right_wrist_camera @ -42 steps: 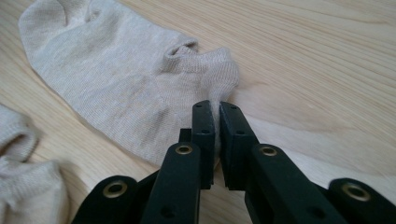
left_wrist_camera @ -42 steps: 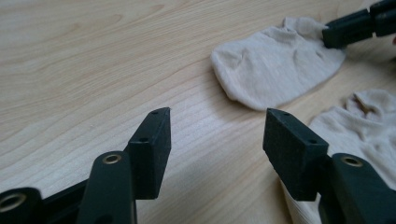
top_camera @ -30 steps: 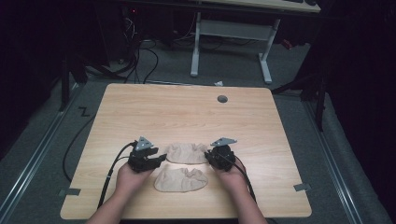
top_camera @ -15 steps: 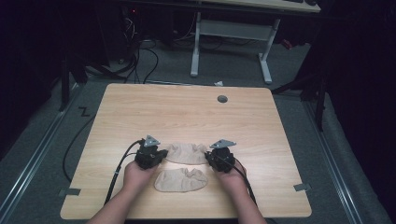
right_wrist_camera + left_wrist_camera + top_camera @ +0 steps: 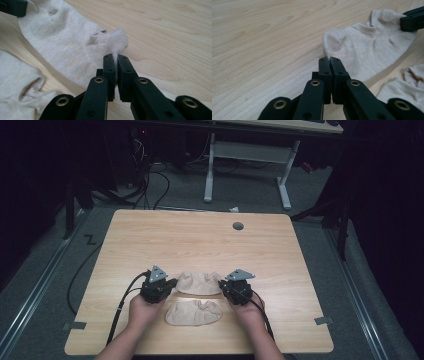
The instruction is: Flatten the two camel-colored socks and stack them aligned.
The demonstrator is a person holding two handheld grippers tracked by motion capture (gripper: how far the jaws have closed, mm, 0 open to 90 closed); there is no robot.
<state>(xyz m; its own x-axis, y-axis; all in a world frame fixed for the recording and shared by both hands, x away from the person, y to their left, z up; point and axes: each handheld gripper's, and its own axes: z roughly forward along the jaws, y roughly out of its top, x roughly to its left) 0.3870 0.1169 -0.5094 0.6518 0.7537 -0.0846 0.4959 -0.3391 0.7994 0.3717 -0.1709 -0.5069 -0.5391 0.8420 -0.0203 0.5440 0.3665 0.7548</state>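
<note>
On the near half of the wooden table (image 5: 200, 240), two beige ankle socks lie side by side, and the work in hand centres on the farther sock (image 5: 200, 282), which stretches between the two tools. The left gripper (image 5: 329, 58) has its jaws pressed together on a small fold of knit at one end of that sock — its jaws have just been closing, and the fabric sits pinched between the tips. The right gripper (image 5: 115, 56) has done the same at the opposite end, by the cuff opening: its jaws have just been closing too, and a thin ridge of cloth rises between them. So the grasp looks made at both ends, and what seems left is everything after it — lifting the sock, straightening it, and probably laying it on or pairing it with the nearer sock (image 5: 194, 312), which lies untouched and a little rumpled just beside the hands, close to the table's front edge. Neither end of the held sock appears raised off the wood yet; in the high view it lies flat between the left gripper (image 5: 159, 287) and right gripper (image 5: 235, 287). As for writing, no brand, label or lettering can be read on the socks, the tools or the tabletop.
</note>
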